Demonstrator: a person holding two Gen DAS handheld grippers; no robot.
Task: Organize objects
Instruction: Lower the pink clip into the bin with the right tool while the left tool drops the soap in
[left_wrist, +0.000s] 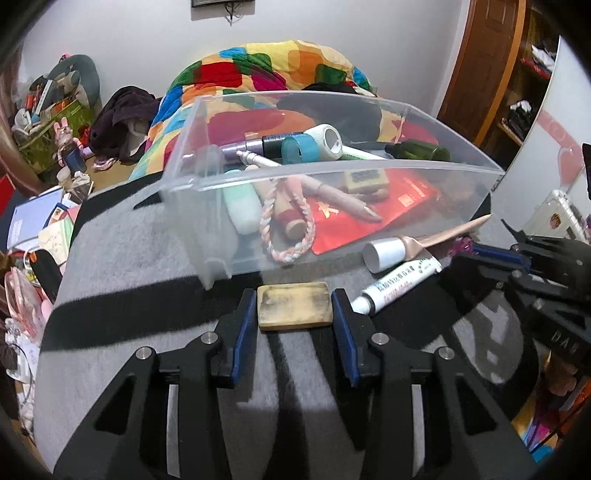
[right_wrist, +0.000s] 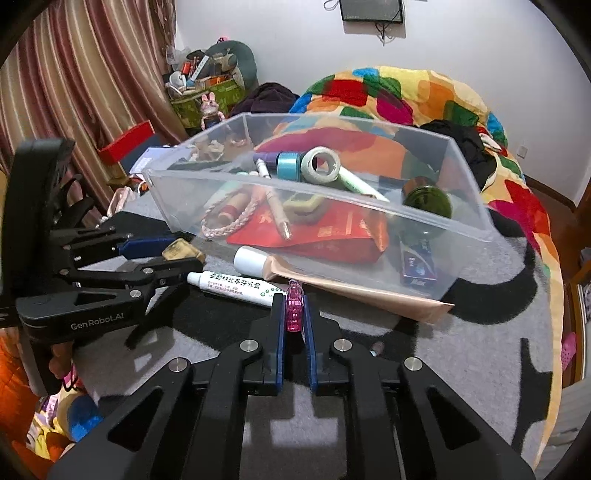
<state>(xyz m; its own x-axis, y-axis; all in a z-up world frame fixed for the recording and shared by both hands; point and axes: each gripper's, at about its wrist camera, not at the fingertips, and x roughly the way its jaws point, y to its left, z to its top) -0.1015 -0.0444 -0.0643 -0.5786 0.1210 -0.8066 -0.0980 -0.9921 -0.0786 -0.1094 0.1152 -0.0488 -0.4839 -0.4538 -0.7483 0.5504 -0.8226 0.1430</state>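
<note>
1. Grey felt with black patches covers the surface (left_wrist: 122, 266), and a bed with a multicoloured patchwork quilt (right_wrist: 406, 96) lies behind it.
2. On the felt stands a clear plastic rectangular bin (left_wrist: 369, 173) holding a roll of white tape (right_wrist: 320, 165), a roll of blue tape (right_wrist: 288, 165), a dark green glass bottle (right_wrist: 428, 201), a red envelope (left_wrist: 343, 225), a pink-and-white braided cord (left_wrist: 291, 236) and a beige pen (left_wrist: 343, 197).
3. The left tongs (left_wrist: 294, 308) pinch a tan, worn rectangular block (left_wrist: 293, 306) by its two short ends, low over the felt just in front of the bin.
4. The right tongs (right_wrist: 294, 314) are pressed together on a small translucent pink plastic clip (right_wrist: 294, 308), which sticks up between the blue pads.
5. Between the tongs and the bin lie a white ointment tube with green print (right_wrist: 236, 286) and a beige cosmetic tube with a white cap (right_wrist: 332, 280), the latter touching the bin's front wall.
</note>
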